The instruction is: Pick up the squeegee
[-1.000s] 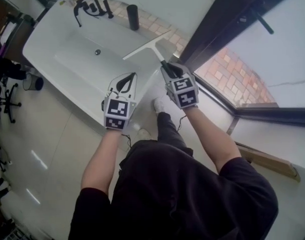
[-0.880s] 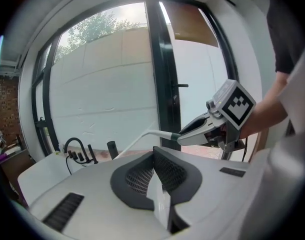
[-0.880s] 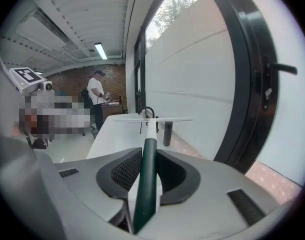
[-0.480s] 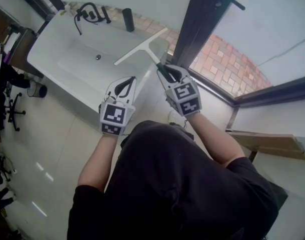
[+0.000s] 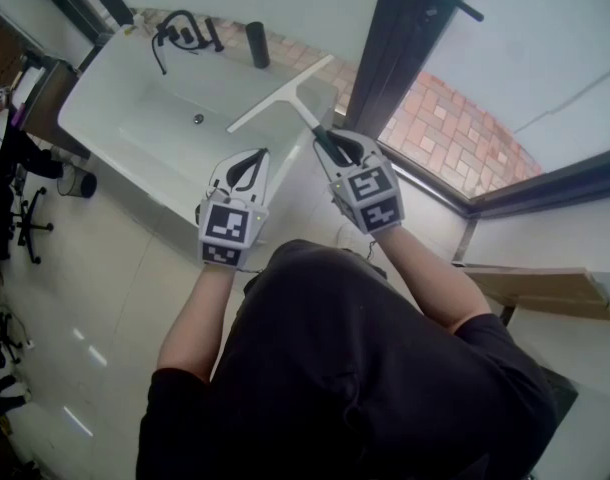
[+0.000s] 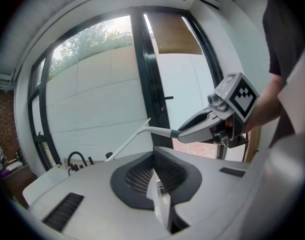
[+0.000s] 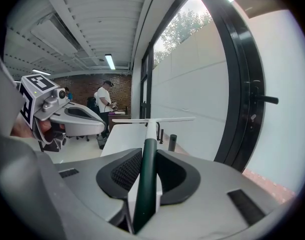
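Observation:
The squeegee [image 5: 285, 96] is a white T-shaped blade on a dark green handle [image 7: 146, 176]. It is held in the air over the near corner of the white bathtub [image 5: 105, 88]. My right gripper [image 5: 335, 146] is shut on the handle, and the blade [image 7: 157, 119] sticks out level ahead of it. My left gripper [image 5: 253, 163] hovers just to its left, shut with nothing between its pads. In the left gripper view the squeegee [image 6: 135, 136] and the right gripper [image 6: 195, 128] show ahead at the right. The left gripper [image 7: 75, 118] appears at the left of the right gripper view.
A black tap [image 5: 180, 26] and a black cylinder [image 5: 257, 44] stand on the tub's far rim. A dark window frame [image 5: 405, 38] rises close on the right, with a wooden board [image 5: 545, 293] below it. A person [image 7: 102, 101] stands far off indoors.
Both grippers rose and drew back from the tub, the right one carrying the squeegee. Over the last half second they have hardly moved.

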